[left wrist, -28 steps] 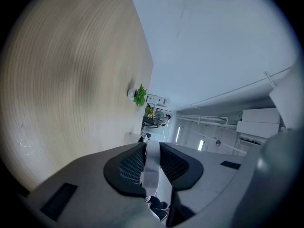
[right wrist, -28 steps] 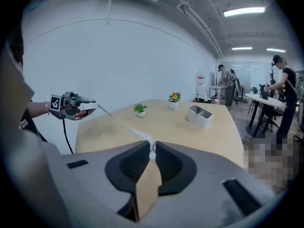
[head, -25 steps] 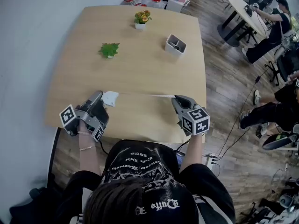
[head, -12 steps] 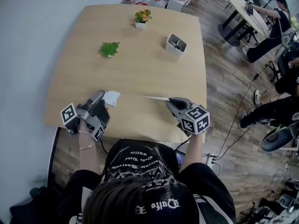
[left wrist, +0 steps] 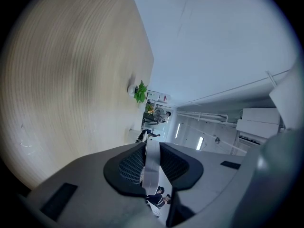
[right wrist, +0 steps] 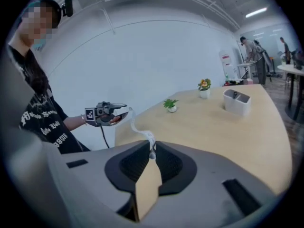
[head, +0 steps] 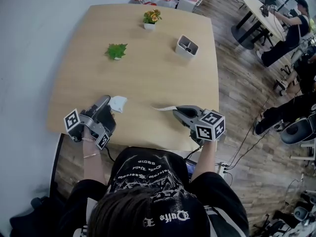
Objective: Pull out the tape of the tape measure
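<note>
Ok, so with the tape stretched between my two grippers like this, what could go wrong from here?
The tape runs in a slack, wavy curl between the grippers, so it may twist or kink. The right gripper pinches only the tape's tip. A slip there would probably let the tape snap back into the tape measure case held by the left gripper.

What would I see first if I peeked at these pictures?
At the near edge of the wooden table, the left gripper pinches a white tape measure in its jaws. The right gripper pinches the end of the thin tape, which curls loosely between them. Farther back sit a green plant, a flowering plant and a white holder.
</note>
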